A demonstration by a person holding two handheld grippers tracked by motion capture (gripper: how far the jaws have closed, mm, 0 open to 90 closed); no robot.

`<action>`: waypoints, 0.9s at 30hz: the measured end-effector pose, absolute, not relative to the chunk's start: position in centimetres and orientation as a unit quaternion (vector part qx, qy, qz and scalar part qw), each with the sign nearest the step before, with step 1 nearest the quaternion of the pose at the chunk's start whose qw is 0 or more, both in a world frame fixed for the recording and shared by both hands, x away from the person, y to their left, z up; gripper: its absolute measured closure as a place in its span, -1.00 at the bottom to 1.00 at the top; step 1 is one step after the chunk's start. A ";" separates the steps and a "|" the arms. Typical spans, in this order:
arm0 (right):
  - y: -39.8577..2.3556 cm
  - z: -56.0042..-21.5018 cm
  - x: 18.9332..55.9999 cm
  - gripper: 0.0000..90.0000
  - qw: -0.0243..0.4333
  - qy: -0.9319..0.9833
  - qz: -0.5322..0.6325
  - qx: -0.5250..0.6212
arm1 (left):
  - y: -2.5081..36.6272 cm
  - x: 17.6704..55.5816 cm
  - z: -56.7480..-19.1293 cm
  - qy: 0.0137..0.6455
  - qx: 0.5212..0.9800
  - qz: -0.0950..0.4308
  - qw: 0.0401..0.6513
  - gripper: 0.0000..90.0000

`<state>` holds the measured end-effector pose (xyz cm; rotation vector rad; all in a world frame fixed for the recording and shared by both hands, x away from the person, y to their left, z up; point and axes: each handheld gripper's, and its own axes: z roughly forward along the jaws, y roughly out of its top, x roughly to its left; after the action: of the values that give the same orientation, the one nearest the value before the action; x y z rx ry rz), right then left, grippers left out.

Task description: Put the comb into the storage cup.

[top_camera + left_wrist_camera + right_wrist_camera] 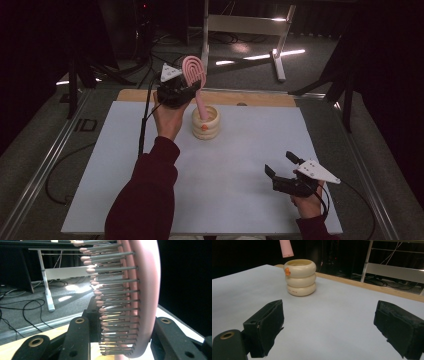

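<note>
At the left of the high view, the left gripper (186, 86) is raised above the far half of the white table (100, 165), held by a hand in a dark red sleeve (145, 195). A pink hairbrush (194, 72) is clamped by its head between the jaws, with the head uppermost and the handle pointing down. In the left gripper view the rows of bristles (112, 302) are seen edge-on, and the brush head (147, 290) is pressed between the two black jaws.

Just to the right, a cream ringed cup (205, 123) with a small orange mark on its side stands upright on the table. In the high view the handle appears to run down into the mouth of the cup; in the right gripper view the handle tip (286, 248) is seen hanging just above the rim of the cup (300, 277), apart from it. The tip is therefore judged to be at or just over the opening, not yet seated.

At the right, near the front edge, the right gripper (282, 172) is held low over the table, its jaws spread wide with nothing between them.

The lift and the alignment over the cup are judged done. What is left is the lowering of the brush into the cup and the release of the grip.
</note>
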<state>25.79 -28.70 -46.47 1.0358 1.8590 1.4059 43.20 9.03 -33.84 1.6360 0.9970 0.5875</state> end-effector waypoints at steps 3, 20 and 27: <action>-28.7 -46.5 25.8 -0.79 0.292 0.698 0.527 0.388 | 9.0 43.3 -33.9 0.420 0.687 0.248 0.538 0.43; -28.9 -46.3 25.8 -0.79 0.292 0.694 0.530 0.389 | 8.2 43.9 -34.8 0.428 0.684 0.258 0.532 0.43; -28.9 -46.3 25.8 -0.79 0.292 0.692 0.531 0.392 | 8.0 44.1 -35.2 0.432 0.684 0.260 0.528 0.43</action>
<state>25.78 -28.94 -46.34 1.0435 1.8440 1.4157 44.11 8.01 -35.22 1.6337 1.0320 0.6217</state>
